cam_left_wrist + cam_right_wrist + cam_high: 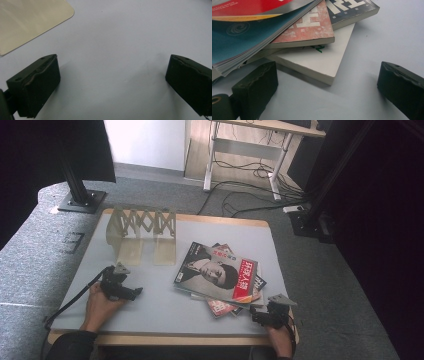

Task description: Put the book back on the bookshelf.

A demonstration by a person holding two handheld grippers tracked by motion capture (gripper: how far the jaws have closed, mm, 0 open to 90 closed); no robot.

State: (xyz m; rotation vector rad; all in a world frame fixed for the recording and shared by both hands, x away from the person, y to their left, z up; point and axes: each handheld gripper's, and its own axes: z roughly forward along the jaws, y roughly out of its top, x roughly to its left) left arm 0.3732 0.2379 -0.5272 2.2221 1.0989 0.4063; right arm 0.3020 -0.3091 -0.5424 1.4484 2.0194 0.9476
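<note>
On the grey table mat [165,305] lies a loose stack of magazines and thin books [220,277], a little right of the middle, with a glossy magazine with a portrait and a red band [216,272] on the top. Behind it, near the far left of the mat, stands a beige metal expanding book rack [141,232], upright and with nothing in it.

The right gripper [260,314] rests low on the mat just beside the near right corner of the stack. Its jaws are spread wide and hold nothing. In the right gripper view the gripper [325,82] points at the corner of the white bottom book [319,62], which is between the jaws but a little ahead of them, not touched. The left gripper [127,292] lies on the mat well apart from the stack, at its left, also spread wide with only bare mat between the jaws; one corner of the beige rack base [27,22] shows ahead of it.

I judge that the work is at its beginning: the books are to go into the rack, and the reach for the first one is in hand. The next move asks the right gripper to go forward and get one jaw under the edge of a single cover, then close; the stack is fanned, so it can easily catch two books at once
</note>
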